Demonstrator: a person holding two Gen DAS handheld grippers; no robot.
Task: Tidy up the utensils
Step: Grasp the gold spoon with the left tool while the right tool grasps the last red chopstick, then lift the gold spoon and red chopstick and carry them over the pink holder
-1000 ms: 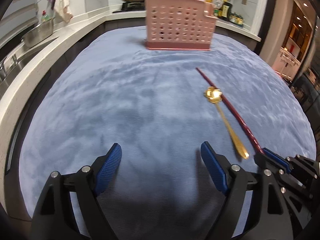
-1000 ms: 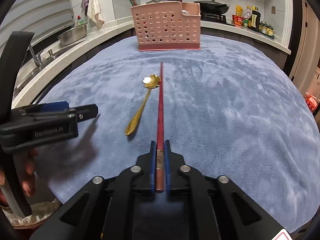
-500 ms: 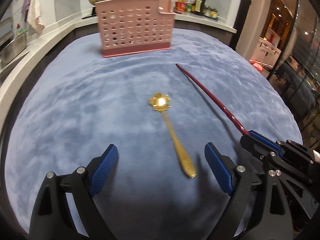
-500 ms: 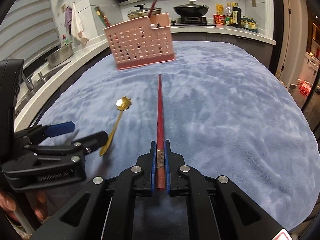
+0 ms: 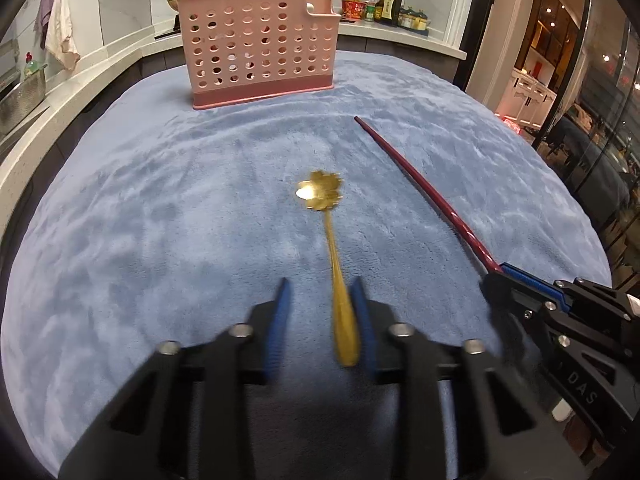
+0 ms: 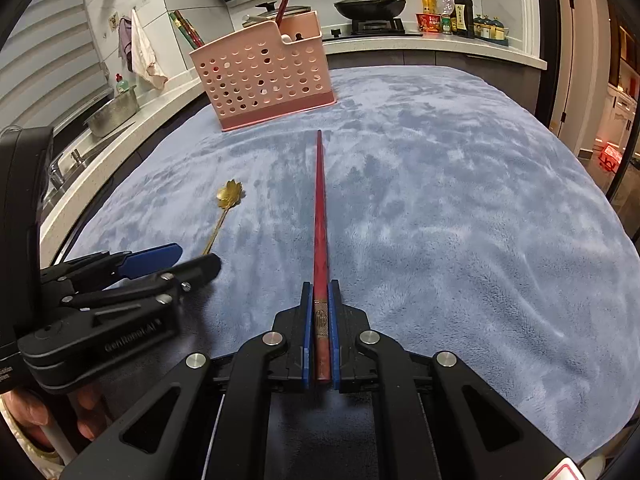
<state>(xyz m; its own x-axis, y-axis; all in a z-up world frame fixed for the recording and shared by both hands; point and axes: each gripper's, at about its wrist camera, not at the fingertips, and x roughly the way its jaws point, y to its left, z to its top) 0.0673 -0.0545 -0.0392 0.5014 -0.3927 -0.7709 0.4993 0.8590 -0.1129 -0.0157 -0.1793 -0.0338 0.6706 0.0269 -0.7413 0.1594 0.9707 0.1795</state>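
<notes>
We record a slender gold metal spoon with a flower-shaped bowl [image 5: 320, 196] lying flat on the blue plush cloth [image 5: 160, 208] that covers the table. In the left wrist view its bowl points toward 12 o'clock and shows a bright glint; its handle runs down toward 6 o'clock, widening at the end. The handle end lies between the blue-padded fingers of the left gripper [image 5: 320, 312]. The jaws stand partly closed around it: the right-hand pad sits just against the handle, while a gap remains on the other side. The fingers and handle end are blurred, so we cannot confirm contact.

The right gripper [image 6: 320, 320] has its jaws pressed on the thick end of a long dark red lacquered chopstick [image 6: 319, 208]. The stick extends straight toward 12 o'clock, with a patterned band at the pads. Whether its tip rests on the cloth we cannot tell.

A pink perforated plastic utensil caddy [image 5: 256, 44] stands at 12 o'clock on the far part of the cloth, well apart from both utensils. Handles rise from it, cut off by the frame edge in the left view; its contents show only as dark patches through the holes.

In the right wrist view the left gripper hides the spoon's handle end at 9 o'clock.
</notes>
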